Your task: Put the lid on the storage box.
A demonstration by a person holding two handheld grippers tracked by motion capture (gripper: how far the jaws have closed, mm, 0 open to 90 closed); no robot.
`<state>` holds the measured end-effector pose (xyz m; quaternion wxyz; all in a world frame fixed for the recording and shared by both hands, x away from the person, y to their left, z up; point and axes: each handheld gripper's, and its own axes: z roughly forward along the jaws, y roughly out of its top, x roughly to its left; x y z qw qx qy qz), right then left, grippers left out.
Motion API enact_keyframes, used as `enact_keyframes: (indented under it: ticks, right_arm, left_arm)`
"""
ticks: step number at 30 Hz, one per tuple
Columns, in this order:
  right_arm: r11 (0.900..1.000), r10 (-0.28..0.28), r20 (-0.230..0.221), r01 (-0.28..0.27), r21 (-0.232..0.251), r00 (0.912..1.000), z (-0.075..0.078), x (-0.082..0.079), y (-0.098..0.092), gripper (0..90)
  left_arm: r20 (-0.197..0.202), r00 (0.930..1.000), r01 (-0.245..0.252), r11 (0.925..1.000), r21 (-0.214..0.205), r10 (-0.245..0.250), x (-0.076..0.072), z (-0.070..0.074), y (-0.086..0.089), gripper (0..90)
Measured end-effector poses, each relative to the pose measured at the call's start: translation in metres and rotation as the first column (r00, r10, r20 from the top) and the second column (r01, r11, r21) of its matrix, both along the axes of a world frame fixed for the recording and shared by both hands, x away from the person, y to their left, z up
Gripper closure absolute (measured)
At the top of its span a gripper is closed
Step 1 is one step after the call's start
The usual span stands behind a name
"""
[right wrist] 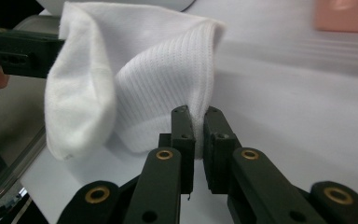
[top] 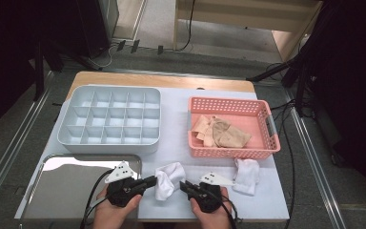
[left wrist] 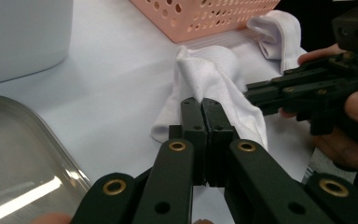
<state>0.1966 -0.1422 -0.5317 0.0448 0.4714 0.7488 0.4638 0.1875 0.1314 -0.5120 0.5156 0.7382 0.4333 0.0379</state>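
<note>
White cloth covers the table (top: 181, 129), where a white sock (top: 169, 180) lies near the front edge between both tools. Left gripper (top: 151, 181) is clamped on one end of it; right gripper (top: 183, 185) pinches its ribbed cuff, jaws nearly together.

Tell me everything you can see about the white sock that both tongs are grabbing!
The white ribbed cloth sock is soft and crumpled, bunched into folds instead of lying flat. It sits on the white table cover, near the front edge, between the shiny metal tray and the pink plastic basket. The left tongs pinch one side of it and the right tongs pinch its ribbed edge, jaws closed on the fabric. Part of it is lifted up between them.
</note>
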Motion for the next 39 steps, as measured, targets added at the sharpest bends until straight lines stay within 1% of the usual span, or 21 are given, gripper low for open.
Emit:
enact_keyframes:
  ticks: [3, 5, 8, 10, 13, 14, 15, 18, 20, 21, 23, 24, 26, 27, 28, 29, 31, 32, 34, 35, 39]
  right_arm:
    - [0.9999, -0.017, -0.012, 0.017, 0.001, 0.9998, 0.007, -0.003, -0.021, 85.1]
    - [0.9993, -0.033, -0.014, 0.033, 0.015, 0.9994, 0.012, -0.007, -0.038, 85.1]
    - [0.9986, -0.049, -0.019, 0.049, 0.021, 0.9986, 0.023, -0.015, -0.064, 85.1]
    - [0.9990, -0.032, -0.024, 0.033, 0.031, 0.9992, 0.032, -0.019, -0.078, 85.1]
    - [0.9994, 0.004, -0.009, -0.004, 0.035, 1.0000, 0.045, -0.027, -0.093, 85.0]
    - [0.9998, 0.008, -0.013, -0.008, 0.021, 0.9999, 0.047, -0.028, -0.096, 85.0]
    - [1.0000, -0.001, -0.018, 0.001, -0.006, 0.9998, 0.049, -0.028, -0.100, 85.0]
    - [0.9972, -0.066, -0.037, 0.065, -0.038, 0.9971, 0.045, -0.022, -0.106, 84.6]
    - [0.9949, -0.080, -0.027, 0.078, -0.065, 0.9965, 0.037, -0.014, -0.102, 83.4]
    - [0.9932, -0.092, -0.005, 0.092, -0.072, 0.9957, 0.032, -0.008, -0.098, 82.5]
    - [0.9907, -0.113, 0.029, 0.115, -0.072, 0.9931, 0.026, 0.001, -0.092, 78.3]
    - [0.9836, -0.166, 0.055, 0.169, -0.063, 0.9846, 0.023, 0.007, -0.089, 73.6]
    - [0.9744, -0.218, 0.084, 0.222, -0.036, 0.9723, 0.022, 0.014, -0.087, 68.0]
    - [0.9643, -0.256, 0.123, 0.262, -0.036, 0.9587, 0.023, 0.016, -0.085, 64.3]
    - [0.9643, -0.256, 0.123, 0.262, -0.036, 0.9587, 0.023, 0.016, -0.085, 64.3]
    - [0.9601, -0.276, 0.144, 0.280, -0.007, 0.9504, 0.027, 0.013, -0.083, 65.1]
    - [0.9664, -0.257, 0.157, 0.256, 0.023, 0.9537, 0.030, 0.006, -0.079, 64.6]
    - [0.9715, -0.237, 0.157, 0.235, 0.028, 0.9588, 0.030, 0.002, -0.075, 64.2]
    - [0.9805, -0.196, 0.142, 0.192, 0.044, 0.9703, 0.026, -0.004, -0.063, 59.4]
    - [0.9816, -0.190, 0.134, 0.186, 0.042, 0.9726, 0.025, -0.005, -0.057, 54.8]
    - [0.9835, -0.179, 0.174, 0.180, 0.010, 0.9683, 0.020, -0.011, -0.022, 35.6]
  left_arm:
    - [-0.008, 1.0000, -0.005, 0.9999, -0.015, 0.005, 0.000, 0.002, 0.003, 90.0]
    - [-0.026, 0.9996, 0.013, 0.9986, -0.052, -0.014, -0.001, 0.006, 0.003, 90.0]
    - [-0.029, 0.9982, 0.049, 0.9958, -0.077, -0.052, -0.003, 0.012, 0.000, 90.0]
    - [-0.041, 0.9958, 0.078, 0.9927, -0.092, -0.082, -0.005, 0.016, -0.003, 90.0]
    - [-0.077, 0.9861, 0.138, 0.9832, -0.120, -0.148, -0.007, 0.018, -0.009, 90.0]
    - [-0.091, 0.9814, 0.158, 0.9802, -0.120, -0.169, -0.006, 0.017, -0.011, 90.0]
    - [-0.094, 0.9811, 0.159, 0.9811, -0.111, -0.169, -0.006, 0.016, -0.012, 90.0]
    - [-0.102, 0.9869, 0.119, 0.9911, -0.059, -0.125, -0.001, 0.007, -0.015, 90.0]
    - [-0.101, 0.9889, 0.105, 0.9936, -0.043, -0.108, 0.001, 0.004, -0.015, 90.0]
    - [-0.093, 0.9934, 0.067, 0.9976, -0.016, -0.068, 0.006, 0.001, -0.014, 90.0]
    - [-0.074, 0.9971, 0.019, 0.9998, 0.007, -0.019, 0.009, 0.001, -0.011, 90.0]
    - [-0.068, 0.9977, -0.001, 0.9999, 0.010, 0.002, 0.010, 0.001, -0.010, 90.0]
    - [-0.061, 0.9979, -0.023, 0.9996, 0.015, 0.024, 0.011, 0.002, -0.009, 87.1]
    - [-0.041, 0.9974, -0.059, 0.9981, 0.017, 0.060, 0.013, 0.001, -0.005, 84.5]
    - [-0.041, 0.9974, -0.059, 0.9981, 0.017, 0.060, 0.013, 0.001, -0.005, 82.1]
    - [-0.034, 0.9967, -0.074, 0.9971, 0.018, 0.074, 0.013, 0.001, -0.002, 79.6]
    - [-0.033, 0.9952, -0.091, 0.9957, 0.014, 0.092, 0.013, 0.000, 0.000, 75.6]
    - [-0.032, 0.9939, -0.106, 0.9944, 0.006, 0.106, 0.013, 0.000, 0.002, 73.2]
    - [-0.027, 0.9933, -0.112, 0.9937, 0.007, 0.112, 0.013, 0.000, 0.003, 70.8]
    - [-0.024, 0.9935, -0.112, 0.9937, 0.007, 0.112, 0.012, 0.000, 0.004, 69.8]
    - [-0.016, 0.9920, -0.125, 0.9921, 0.000, 0.125, 0.011, 0.001, 0.006, 68.3]
